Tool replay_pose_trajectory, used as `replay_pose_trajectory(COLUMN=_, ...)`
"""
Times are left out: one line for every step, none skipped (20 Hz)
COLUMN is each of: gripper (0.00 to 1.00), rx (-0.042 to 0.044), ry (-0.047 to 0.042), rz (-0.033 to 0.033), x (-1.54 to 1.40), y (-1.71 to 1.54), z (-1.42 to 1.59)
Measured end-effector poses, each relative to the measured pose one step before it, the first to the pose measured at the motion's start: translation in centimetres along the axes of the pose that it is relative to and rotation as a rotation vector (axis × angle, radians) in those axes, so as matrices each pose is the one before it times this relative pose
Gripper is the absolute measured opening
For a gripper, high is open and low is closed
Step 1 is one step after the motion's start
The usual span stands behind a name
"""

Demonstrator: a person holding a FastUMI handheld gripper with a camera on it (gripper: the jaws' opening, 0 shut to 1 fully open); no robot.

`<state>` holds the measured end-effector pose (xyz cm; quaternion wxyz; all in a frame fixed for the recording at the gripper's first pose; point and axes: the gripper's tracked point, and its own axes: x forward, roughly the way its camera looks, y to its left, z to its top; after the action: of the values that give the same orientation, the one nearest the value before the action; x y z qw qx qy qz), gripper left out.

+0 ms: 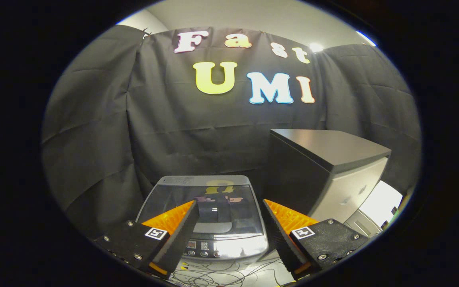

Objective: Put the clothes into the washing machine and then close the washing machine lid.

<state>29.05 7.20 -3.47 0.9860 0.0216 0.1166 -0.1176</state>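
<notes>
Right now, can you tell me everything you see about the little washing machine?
The small grey top-loading washing machine stands against the black cloth wall, beside a taller dark box-shaped cabinet. Its shiny see-through lid lies flat and closed. A strip of round buttons runs along its near edge. The open tongs hover above it, touching nothing. Thin cables lie in front.

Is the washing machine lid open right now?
No, the washing machine lid lies flat and shut over the tub, seen between the spread fingers of the empty tool held above it.
</notes>
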Motion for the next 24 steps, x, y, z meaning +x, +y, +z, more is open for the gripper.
replay_pose_trajectory(gripper=0.98, rx=-0.00485, ry=-0.00237, rz=-0.00009, x=-1.146, y=-0.965, z=-0.305)
replay_pose_trajectory(gripper=0.97, rx=-0.00074, ry=0.00488, rz=0.0091, x=-0.826, y=-0.803, z=-0.427)
replay_pose_trajectory(gripper=0.97, rx=-0.00196, ry=0.00504, rz=0.0131, x=-0.939, y=-0.744, z=-0.398)
replay_pose_trajectory(gripper=0.97, rx=-0.00546, ry=-0.00316, rz=0.01551, x=-1.036, y=-0.8, z=-0.176)
replay_pose_trajectory(gripper=0.97, rx=-0.00814, ry=-0.0055, rz=0.01517, x=-1.166, y=-0.924, z=-0.08)
replay_pose_trajectory(gripper=0.97, rx=-0.00897, ry=-0.00776, rz=0.00808, x=-1.178, y=-1.253, z=-0.049)
replay_pose_trajectory(gripper=0.97, rx=-0.00729, ry=-0.00843, rz=0.00721, x=-1.166, y=-1.286, z=-0.081)
replay_pose_trajectory(gripper=0.97, rx=-0.00212, ry=-0.01119, rz=0.01265, x=-1.133, y=-1.049, z=-0.126)
replay_pose_trajectory(gripper=0.97, rx=-0.00015, ry=-0.01264, rz=0.01392, x=-1.116, y=-1.276, z=0.228)
replay_pose_trajectory(gripper=0.97, rx=-0.00072, ry=-0.01306, rz=0.0144, x=-1.191, y=-1.002, z=0.093)
replay_pose_trajectory(gripper=0.97, rx=-0.0031, ry=-0.02084, rz=0.00981, x=-0.953, y=-0.959, z=0.24)
replay_pose_trajectory(gripper=0.97, rx=-0.00452, ry=-0.0159, rz=0.0105, x=-1.233, y=-1.004, z=0.294)
replay_pose_trajectory(gripper=0.97, rx=-0.00409, ry=0.00314, rz=0.01283, x=-1.212, y=-0.797, z=-0.241)
replay_pose_trajectory(gripper=0.97, rx=-0.00061, ry=0.00285, rz=0.00818, x=-1.19, y=-0.771, z=-0.192)
replay_pose_trajectory(gripper=0.97, rx=0.00264, ry=-0.00731, rz=0.00688, x=-1.289, y=-0.728, z=0.265)
replay_pose_trajectory(gripper=0.97, rx=0.00758, ry=-0.00628, rz=-0.00348, x=-1.156, y=-0.711, z=0.317)
replay_pose_trajectory(gripper=0.97, rx=0.00835, ry=0.00437, rz=0.00099, x=-0.951, y=-0.469, z=0.017)
replay_pose_trajectory(gripper=0.97, rx=0.0041, ry=-0.00324, rz=0.00006, x=-1.086, y=-0.108, z=0.137)
replay_pose_trajectory(gripper=0.97, rx=-0.00073, ry=-0.01073, rz=-0.00053, x=-0.818, y=-0.117, z=0.483)
replay_pose_trajectory(gripper=0.97, rx=-0.00142, ry=-0.01194, rz=-0.00338, x=-0.676, y=-0.017, z=0.55)
replay_pose_trajectory(gripper=0.97, rx=0.00067, ry=-0.0102, rz=-0.00116, x=-0.641, y=-0.034, z=0.348)
replay_pose_trajectory(gripper=0.97, rx=0.0053, ry=-0.0092, rz=-0.00153, x=-0.387, y=0.09, z=0.264)
replay_pose_trajectory(gripper=0.97, rx=0.00451, ry=-0.00622, rz=0.00408, x=-0.399, y=0.303, z=0.266)
replay_pose_trajectory(gripper=0.97, rx=0.00124, ry=-0.00604, rz=0.00119, x=-0.345, y=0.255, z=0.16)
